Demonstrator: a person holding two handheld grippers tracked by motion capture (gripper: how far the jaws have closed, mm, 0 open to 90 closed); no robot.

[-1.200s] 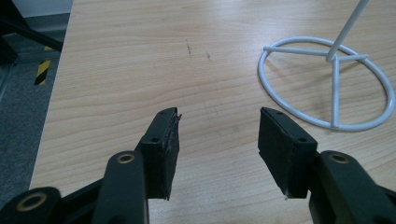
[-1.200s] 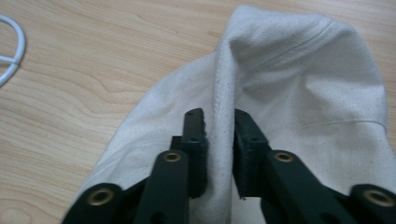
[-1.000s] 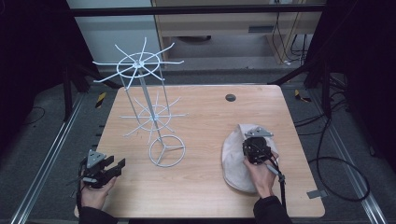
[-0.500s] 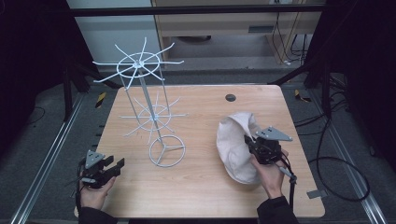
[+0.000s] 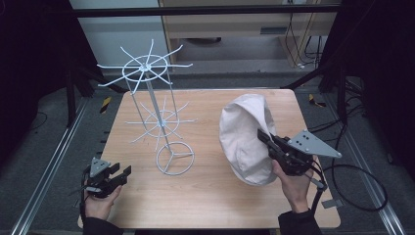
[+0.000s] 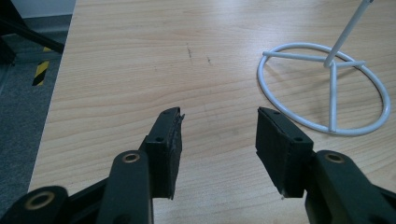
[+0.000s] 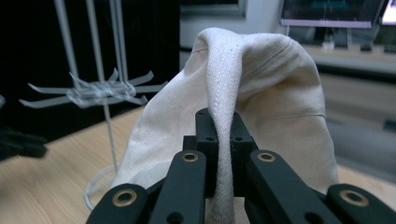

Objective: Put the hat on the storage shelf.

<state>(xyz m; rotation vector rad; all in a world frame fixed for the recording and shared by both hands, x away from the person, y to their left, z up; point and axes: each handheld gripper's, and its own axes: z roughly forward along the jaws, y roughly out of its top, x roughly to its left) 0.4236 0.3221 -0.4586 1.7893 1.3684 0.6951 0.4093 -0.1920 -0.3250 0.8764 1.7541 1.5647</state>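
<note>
While the right gripper (image 5: 264,138) pinches a thick seam of the cream cloth hat (image 5: 244,137) between its closed jaws, the hat hangs raised over the right half of the wooden table (image 5: 210,196), its crown bulging up and leftward. From the right gripper view the fabric (image 7: 261,93) drapes over both black jaws. To the left, well apart from the hat, stands the white wire rack (image 5: 155,117), upright on its ring base (image 6: 327,88) with two tiers of radiating spokes. Near the table's front left corner the left gripper (image 6: 217,135) rests low with its jaws spread wide, nothing between them, pointing toward the ring base.
</note>
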